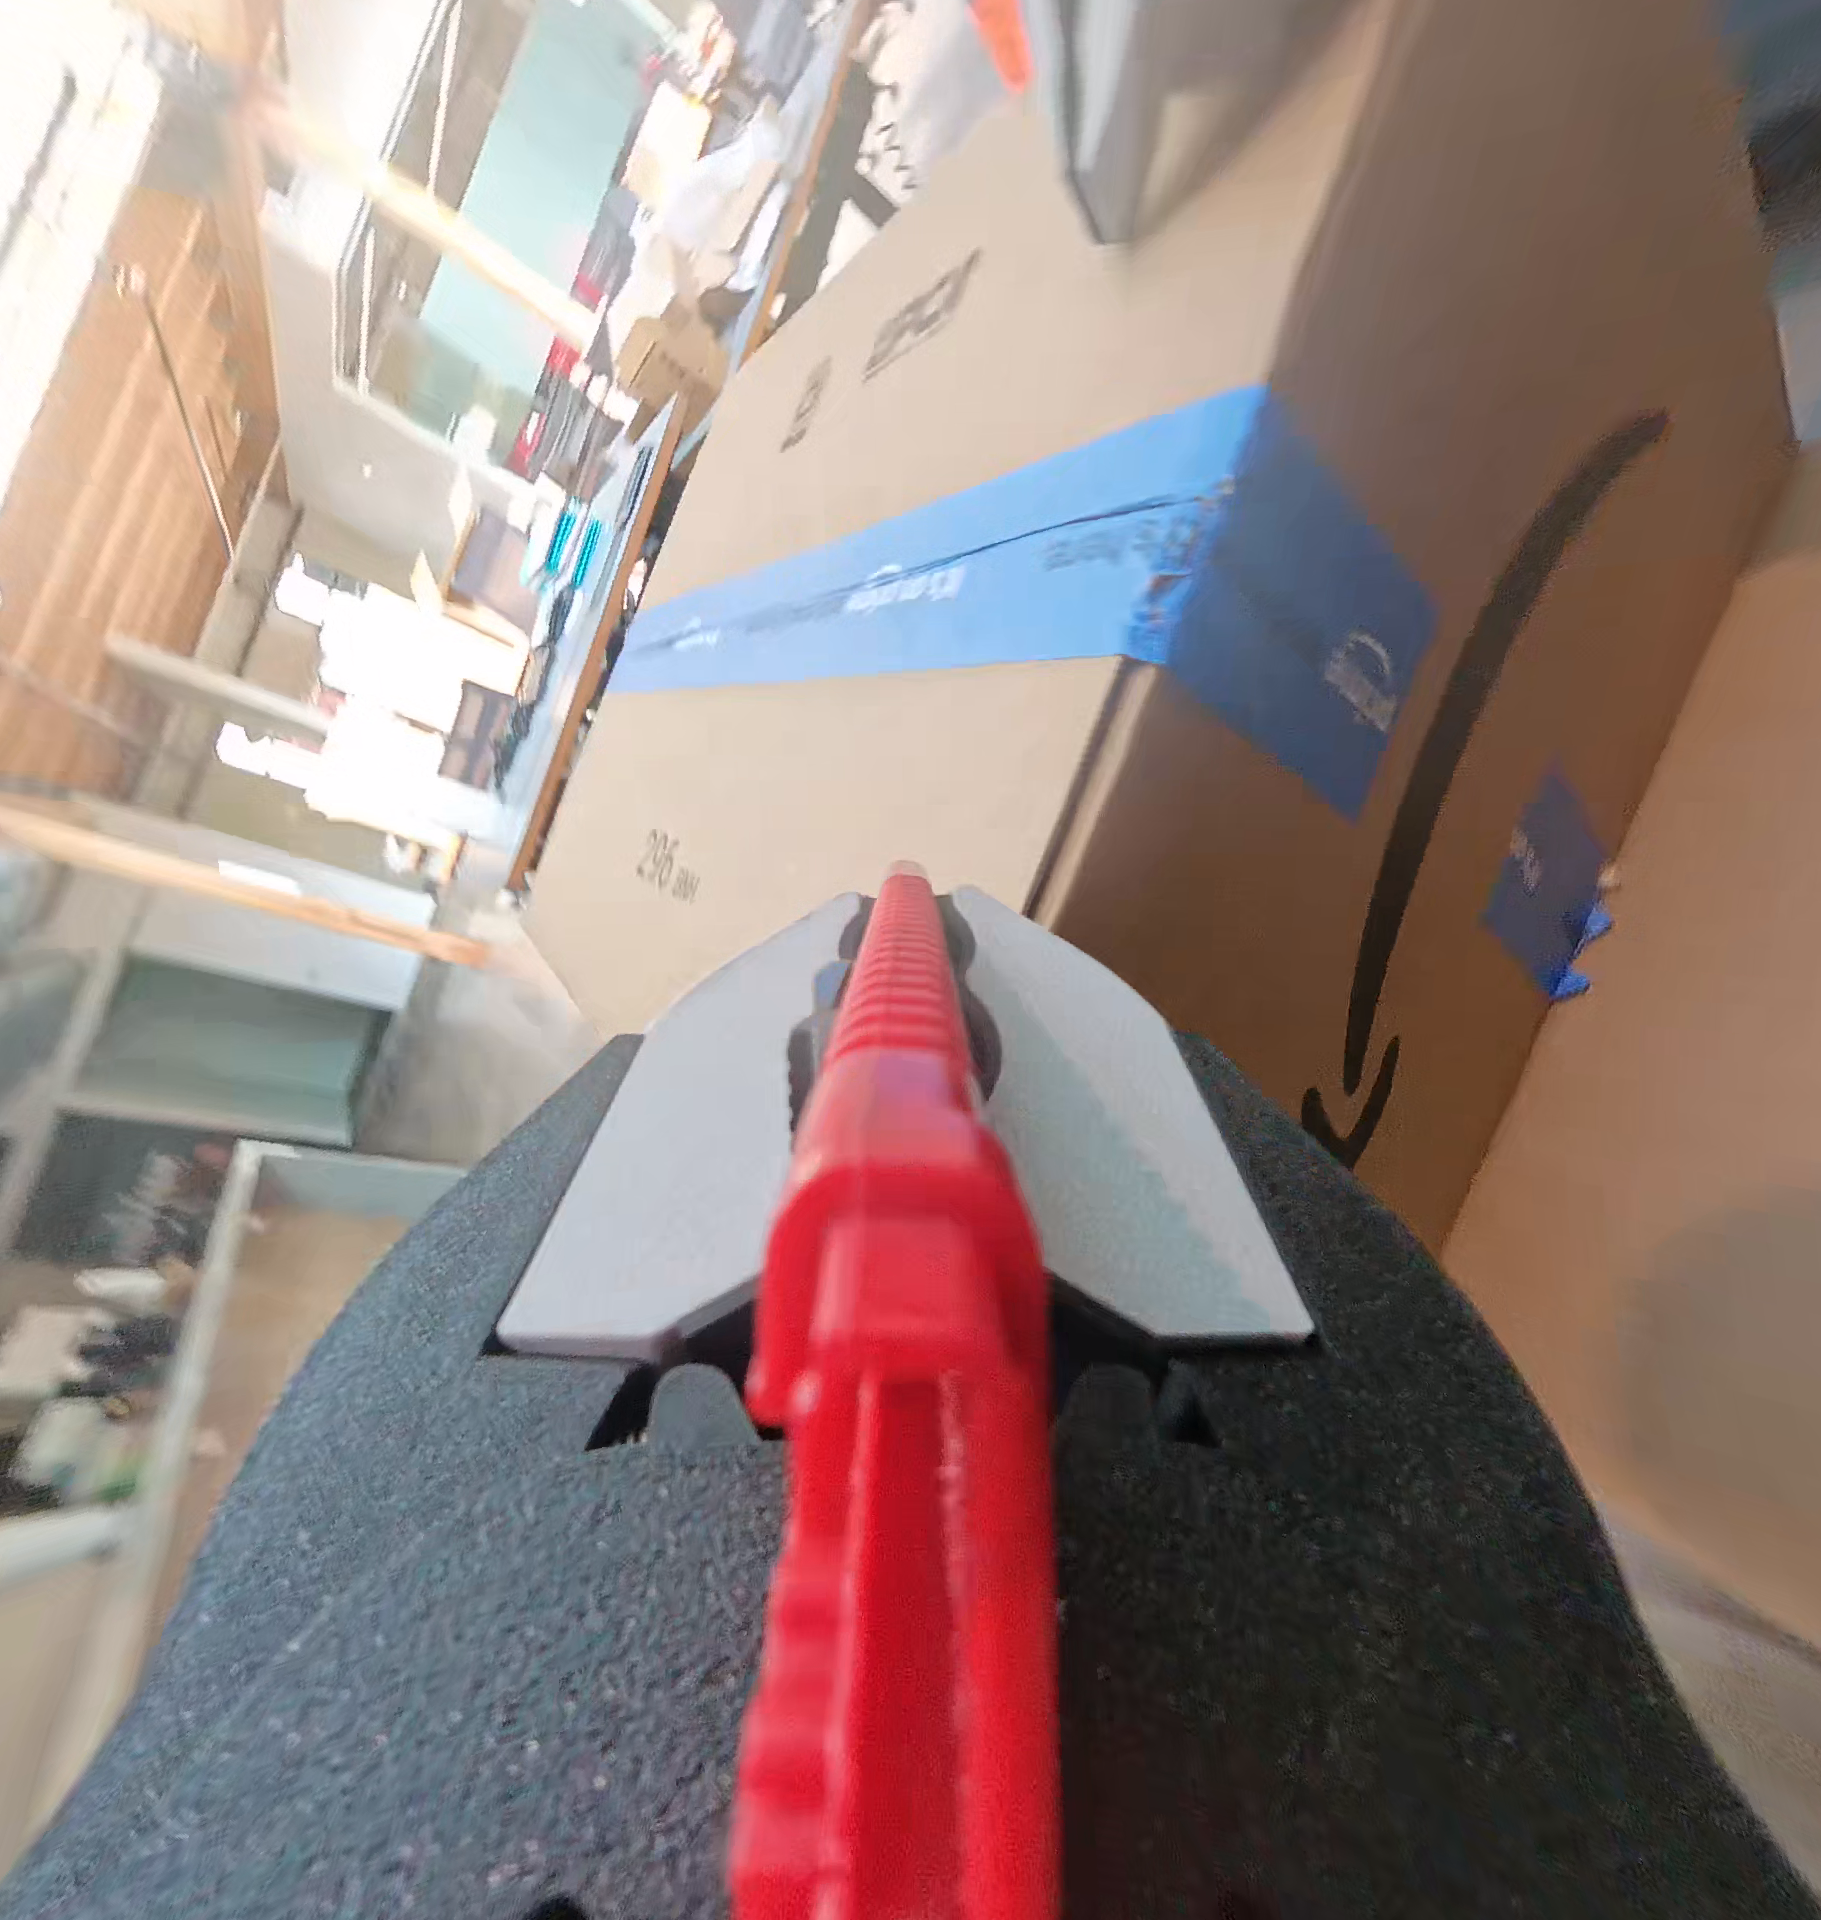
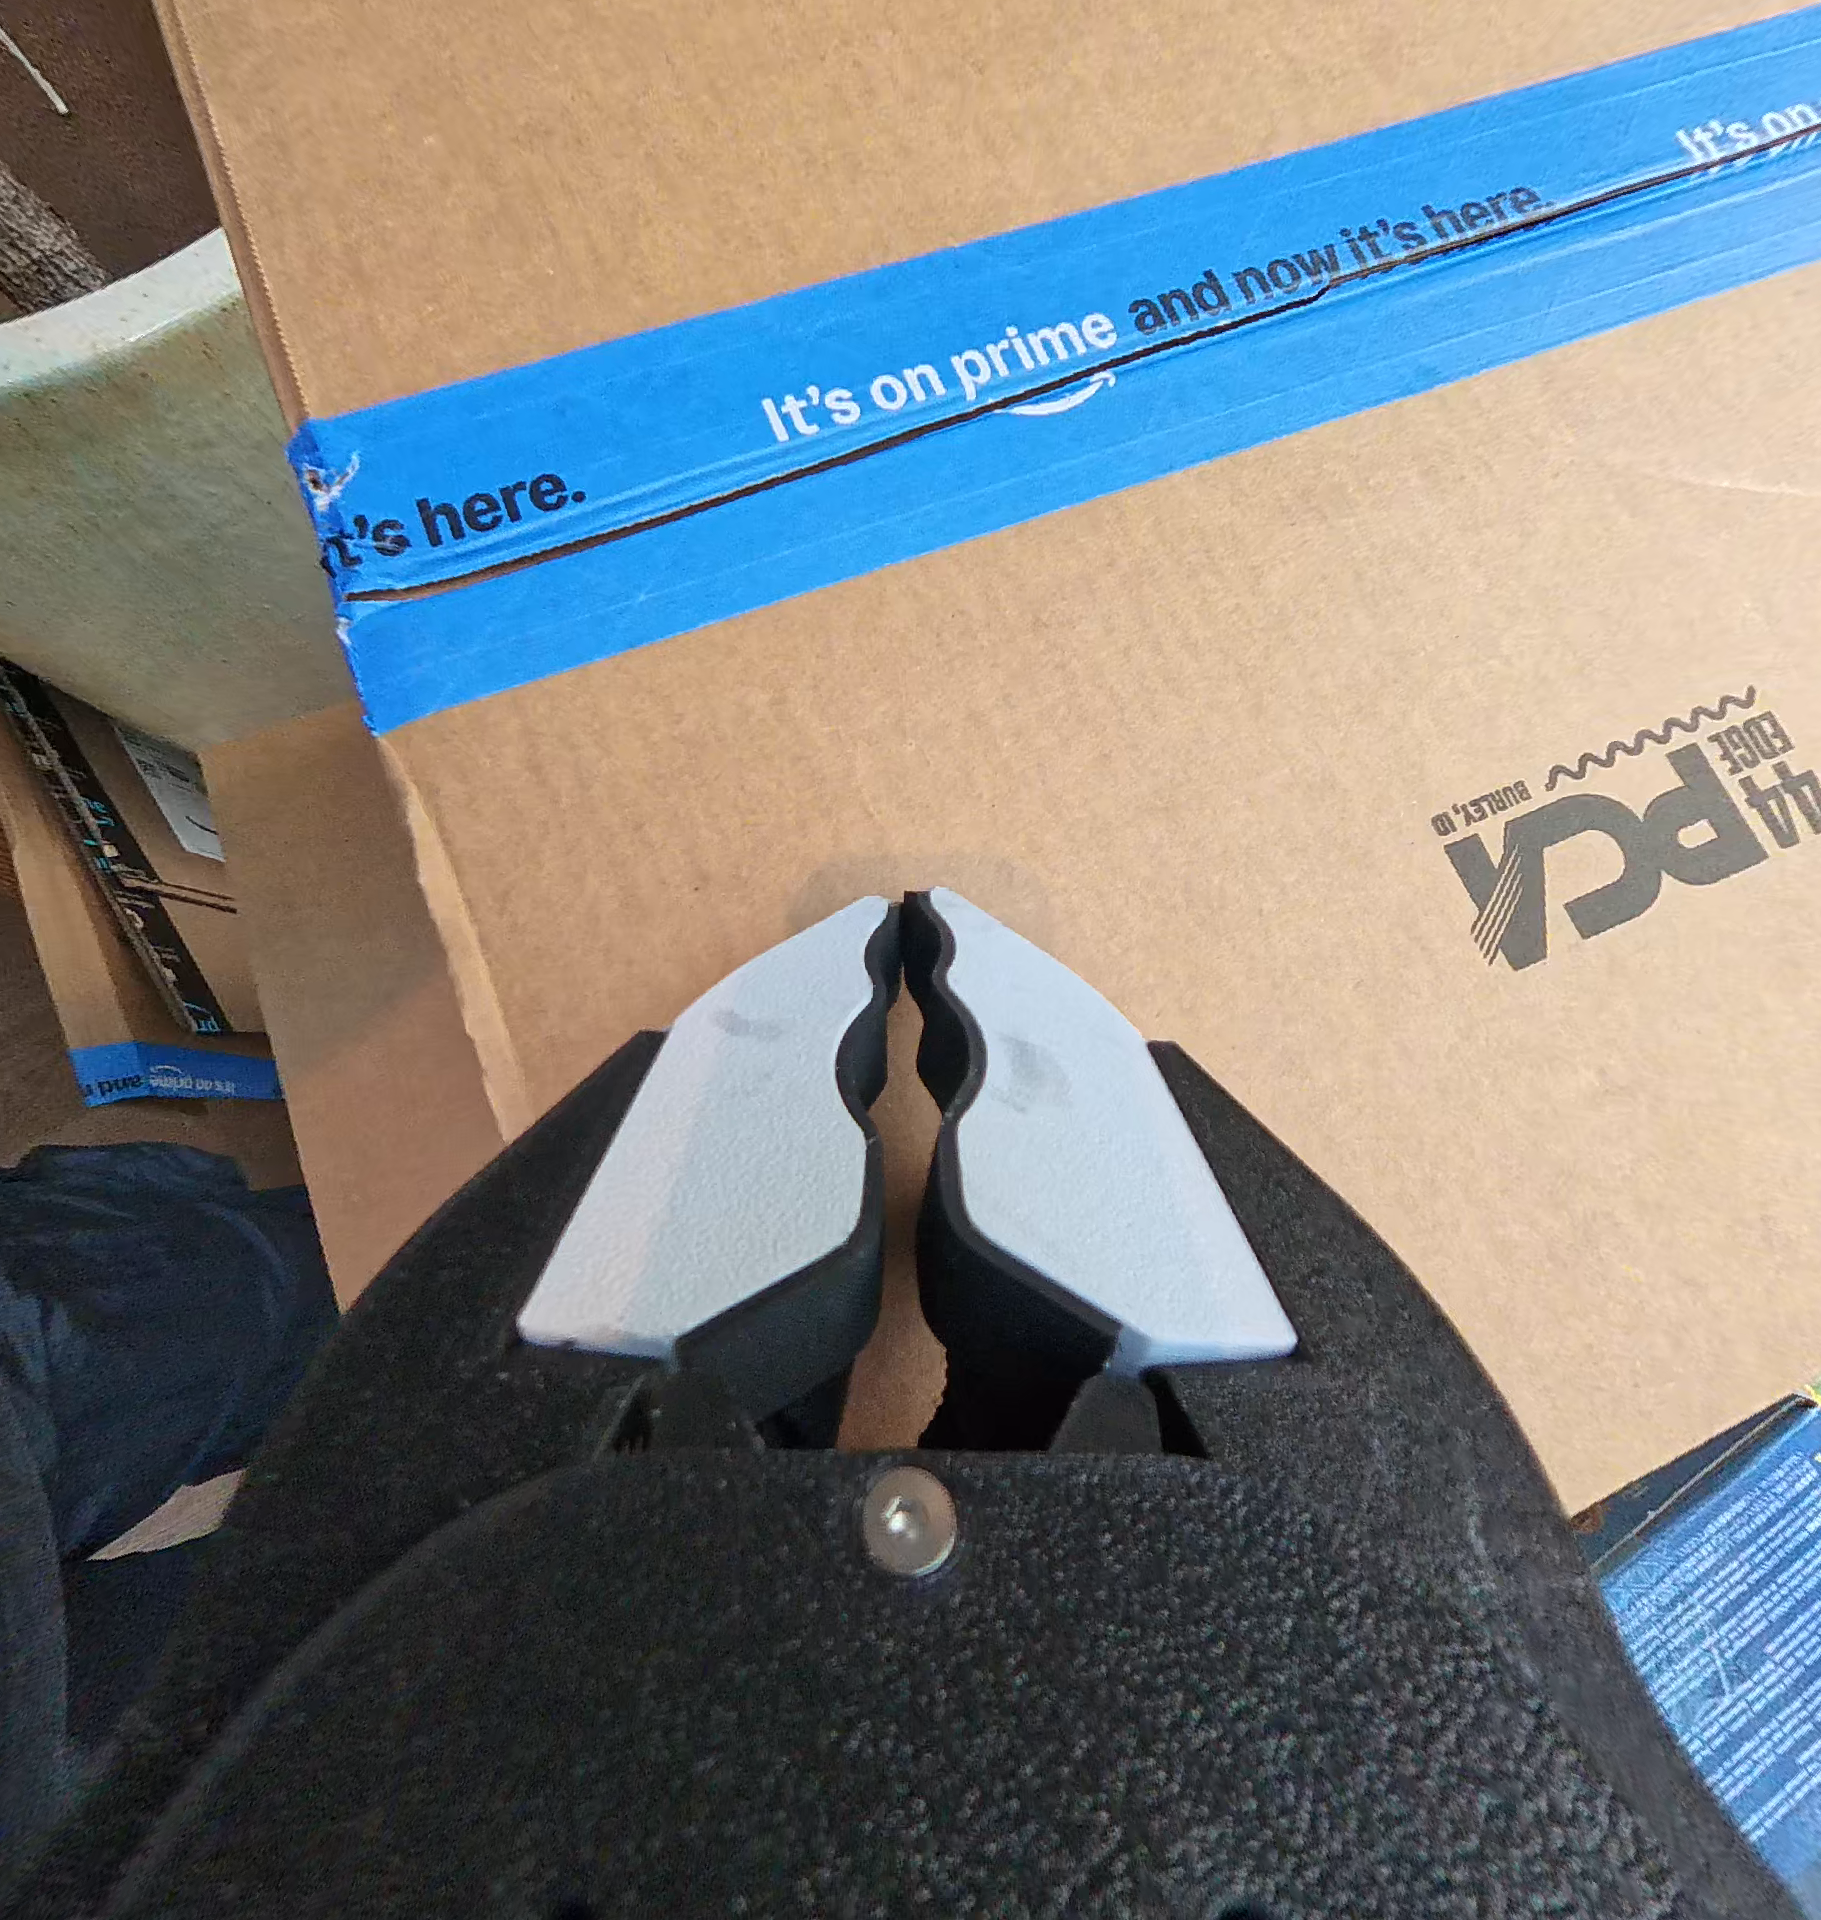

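- Red plastic tool (image 1: 890,1351) sits clamped between the grey fingers of the left gripper (image 1: 911,904); it has a ribbed shaft, and its tip pokes just past the fingertips. Looks like a box-opening tool, but the blade end is too small to confirm.
- Tool runs lengthwise along the gripper's axis, so it points wherever the gripper points. My read: held that way for a straight push or drag along a seam.
- Left gripper is tilted and aims at the near corner of the big cardboard box (image 1: 833,790), tip near the top face but apart from it.
- Blue tape (image 2: 885,416) runs along the box's centre seam and wraps over the end. A dark split shows down its middle along the seam.
- Right gripper (image 2: 906,904) is pinched to a narrow gap and holds nothing. It hovers over, or rests on, the box top on the near side of the tape; contact can't be told.
- Smaller taped box (image 2: 168,1039) on the left, pale green curved object (image 2: 106,499) far left, printed blue package (image 2: 1737,1621) near right.
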A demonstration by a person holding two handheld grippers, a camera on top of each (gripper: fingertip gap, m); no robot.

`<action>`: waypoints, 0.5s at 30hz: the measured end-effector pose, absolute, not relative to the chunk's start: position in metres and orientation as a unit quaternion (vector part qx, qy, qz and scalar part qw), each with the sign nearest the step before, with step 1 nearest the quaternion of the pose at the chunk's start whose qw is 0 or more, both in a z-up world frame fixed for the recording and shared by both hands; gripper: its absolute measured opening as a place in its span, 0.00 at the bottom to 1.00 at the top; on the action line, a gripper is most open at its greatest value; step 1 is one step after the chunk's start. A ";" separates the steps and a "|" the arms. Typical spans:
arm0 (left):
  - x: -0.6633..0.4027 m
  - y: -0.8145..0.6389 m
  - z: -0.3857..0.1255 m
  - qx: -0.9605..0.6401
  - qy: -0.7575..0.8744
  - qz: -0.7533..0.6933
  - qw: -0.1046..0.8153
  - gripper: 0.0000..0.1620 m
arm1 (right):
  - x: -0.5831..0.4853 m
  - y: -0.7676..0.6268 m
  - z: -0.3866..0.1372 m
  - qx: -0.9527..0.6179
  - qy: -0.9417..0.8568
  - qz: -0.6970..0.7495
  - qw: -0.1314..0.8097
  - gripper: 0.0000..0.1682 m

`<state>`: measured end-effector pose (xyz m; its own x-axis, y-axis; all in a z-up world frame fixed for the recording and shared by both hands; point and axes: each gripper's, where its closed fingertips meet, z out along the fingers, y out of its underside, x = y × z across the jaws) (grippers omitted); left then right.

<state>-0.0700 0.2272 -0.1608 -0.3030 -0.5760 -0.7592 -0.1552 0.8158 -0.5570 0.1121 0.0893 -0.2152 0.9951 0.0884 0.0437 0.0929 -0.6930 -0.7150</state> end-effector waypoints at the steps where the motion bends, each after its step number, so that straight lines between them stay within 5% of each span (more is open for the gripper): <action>1: -0.070 0.238 -0.157 -0.290 0.763 -0.219 0.535 0.07 | 0.111 0.089 -0.214 -0.919 -0.051 -0.008 0.391 0.00; 5: -0.077 0.302 -0.148 -0.508 0.628 -0.326 0.492 0.07 | 0.104 0.069 -0.201 -0.911 -0.028 -0.044 0.408 0.00; 9: -0.090 0.353 -0.167 -0.658 0.492 -0.450 0.350 0.07 | 0.101 0.015 -0.194 -0.899 0.027 -0.096 0.427 0.00; 15: -0.104 0.402 -0.191 -0.721 0.439 -0.427 0.324 0.07 | 0.110 -0.072 -0.208 -0.888 0.151 -0.095 0.424 0.00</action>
<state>-0.1039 0.4015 -0.1906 0.2498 -0.9097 0.3317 -0.3562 -0.4048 -0.8422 0.1099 -0.0716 -0.2085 0.9363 -0.3487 0.0417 -0.1867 -0.5950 -0.7818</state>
